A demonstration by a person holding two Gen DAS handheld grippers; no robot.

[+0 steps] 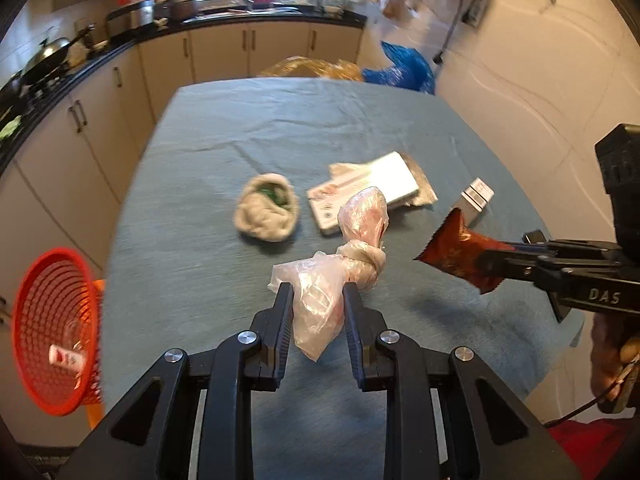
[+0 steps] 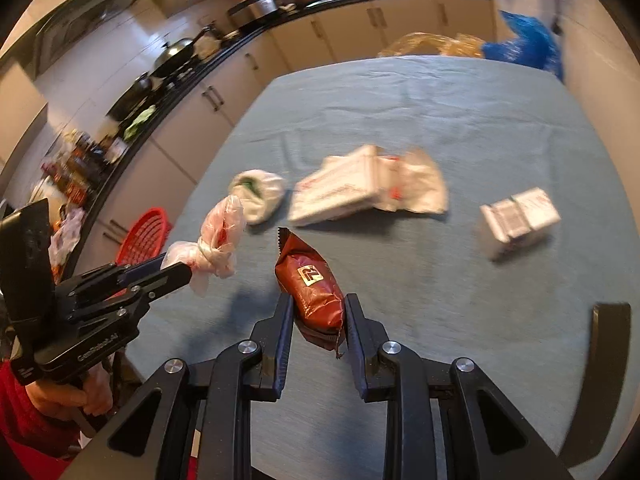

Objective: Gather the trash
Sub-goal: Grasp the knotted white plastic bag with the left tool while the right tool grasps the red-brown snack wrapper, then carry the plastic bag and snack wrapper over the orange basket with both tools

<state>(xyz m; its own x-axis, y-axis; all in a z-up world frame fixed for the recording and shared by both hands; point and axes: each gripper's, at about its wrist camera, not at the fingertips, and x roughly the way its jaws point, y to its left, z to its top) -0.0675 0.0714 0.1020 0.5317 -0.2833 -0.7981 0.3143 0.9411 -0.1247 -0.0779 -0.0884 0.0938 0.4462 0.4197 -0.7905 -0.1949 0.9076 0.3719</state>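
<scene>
Left tongs [image 1: 316, 304] clamped on knotted plastic bag [image 1: 352, 256], right tongs [image 2: 316, 316] clamped on red snack wrapper [image 2: 310, 284], both above tabletop [image 1: 248, 128] nr front edge. Red basket [image 1: 52, 332] off left edge.

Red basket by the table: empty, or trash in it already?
Not empty: the red basket holds one small white-and-red wrapper behind its mesh.

Red basket [image 1: 52, 332], blue tablecloth [image 1: 280, 128], brown wrapper [image 2: 310, 284].

basket [image 1: 52, 332] left of table [image 1: 240, 128]
</scene>
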